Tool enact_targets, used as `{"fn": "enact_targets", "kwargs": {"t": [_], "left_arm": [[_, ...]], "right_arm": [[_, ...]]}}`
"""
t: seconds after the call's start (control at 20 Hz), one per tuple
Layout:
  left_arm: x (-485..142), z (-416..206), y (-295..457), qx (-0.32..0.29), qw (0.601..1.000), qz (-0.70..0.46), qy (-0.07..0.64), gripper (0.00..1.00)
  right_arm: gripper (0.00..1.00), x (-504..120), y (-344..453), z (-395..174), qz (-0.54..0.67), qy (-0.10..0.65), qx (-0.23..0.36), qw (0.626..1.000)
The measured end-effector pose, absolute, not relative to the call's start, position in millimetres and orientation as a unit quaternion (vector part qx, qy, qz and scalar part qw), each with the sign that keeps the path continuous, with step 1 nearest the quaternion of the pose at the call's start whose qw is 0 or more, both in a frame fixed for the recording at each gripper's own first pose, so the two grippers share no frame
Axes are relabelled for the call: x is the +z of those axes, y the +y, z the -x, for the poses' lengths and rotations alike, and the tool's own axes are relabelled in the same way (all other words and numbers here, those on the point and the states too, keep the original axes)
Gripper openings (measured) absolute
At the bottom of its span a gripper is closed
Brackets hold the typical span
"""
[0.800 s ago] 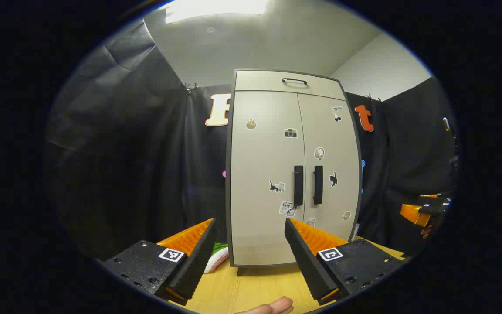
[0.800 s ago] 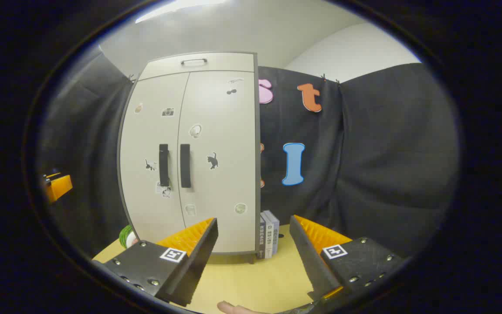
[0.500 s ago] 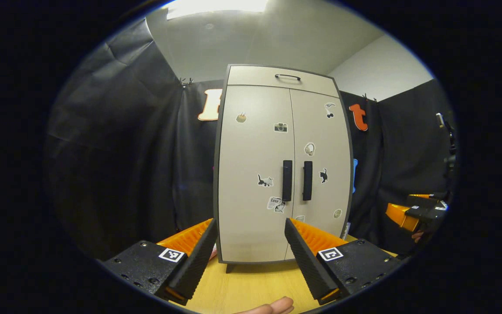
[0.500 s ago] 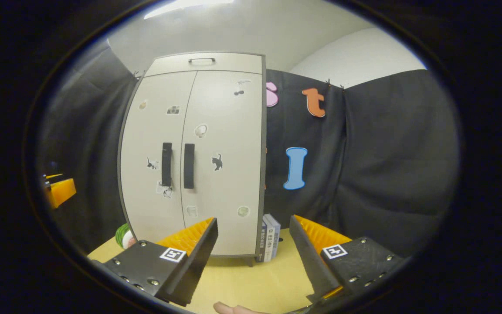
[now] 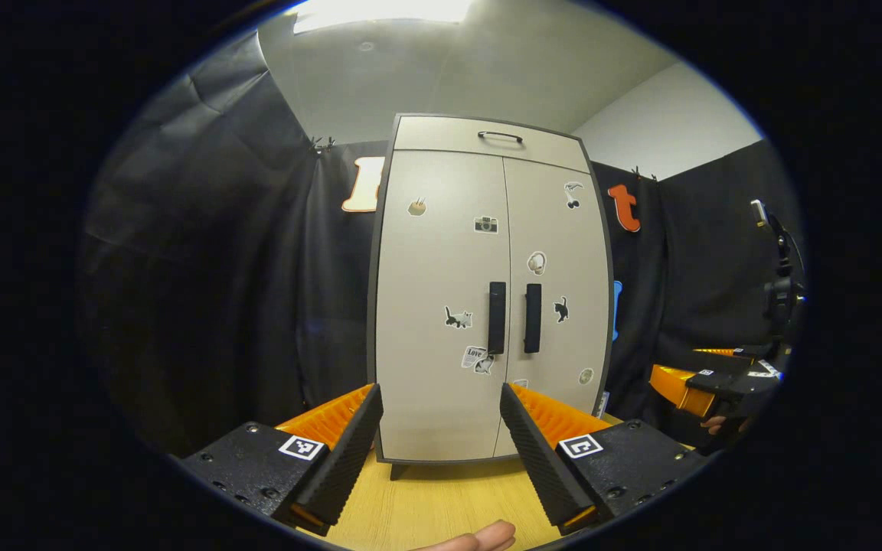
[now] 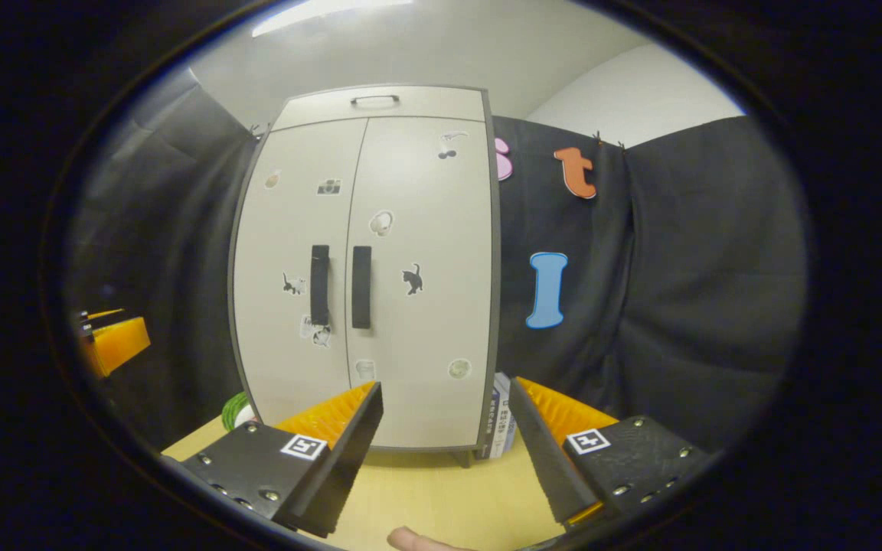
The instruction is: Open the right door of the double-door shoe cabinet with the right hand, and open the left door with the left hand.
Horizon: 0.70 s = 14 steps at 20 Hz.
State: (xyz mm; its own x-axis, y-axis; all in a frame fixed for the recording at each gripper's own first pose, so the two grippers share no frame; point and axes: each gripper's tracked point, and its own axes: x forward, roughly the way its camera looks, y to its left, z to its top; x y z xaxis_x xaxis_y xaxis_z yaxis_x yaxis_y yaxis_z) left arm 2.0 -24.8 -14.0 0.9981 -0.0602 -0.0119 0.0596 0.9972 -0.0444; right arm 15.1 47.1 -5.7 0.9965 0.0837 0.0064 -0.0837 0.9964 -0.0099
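A beige double-door shoe cabinet point(image 5: 441, 306) point(image 6: 410, 229) with stickers stands upright on the wooden table, both doors closed. Two black vertical handles sit side by side at mid-height: the left door's handle point(image 5: 496, 317) point(image 6: 320, 285) and the right door's handle point(image 5: 533, 318) point(image 6: 361, 286). My left gripper point(image 5: 439, 448) is open in front of the cabinet's lower part, some way back from it. My right gripper point(image 6: 445, 448) is open too, aimed at the cabinet's lower right corner. In the left gripper view the right gripper point(image 5: 705, 380) shows at the far right, held by a hand.
A drawer with a small handle point(image 5: 499, 136) tops the cabinet. Books point(image 6: 504, 417) stand against the cabinet's right side. A green and white object point(image 6: 236, 411) lies at its left foot. The wooden table point(image 5: 441, 505) runs under both grippers. Black cloth walls surround the booth.
Both views have shifted: the cabinet slid left in the left gripper view and right in the right gripper view. Both grippers stay open. The doors stay closed.
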Motion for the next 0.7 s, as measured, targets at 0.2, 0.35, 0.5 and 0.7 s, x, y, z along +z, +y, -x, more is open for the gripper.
{"fn": "enact_targets", "kwargs": {"t": [0.2, 0.35, 0.5, 0.7], "left_arm": [[-17, -2, -23, -0.035, 0.999, 0.026, 0.007, 0.96], [-19, -1, -20, -0.036, 0.999, 0.028, 0.007, 0.96], [-22, -2, -17, -0.035, 0.999, 0.034, 0.007, 0.95], [-39, 0, -17, -0.044, 0.998, 0.035, 0.019, 0.96]], "right_arm": [[0.98, -4, 56, -18, 0.010, -0.001, 0.048, 0.999], [0.94, -4, 61, -27, 0.011, -0.003, 0.054, 0.998], [0.98, -2, 72, -49, 0.009, -0.012, 0.069, 0.998], [0.98, 7, 86, -107, -0.015, -0.011, 0.076, 0.997]]}}
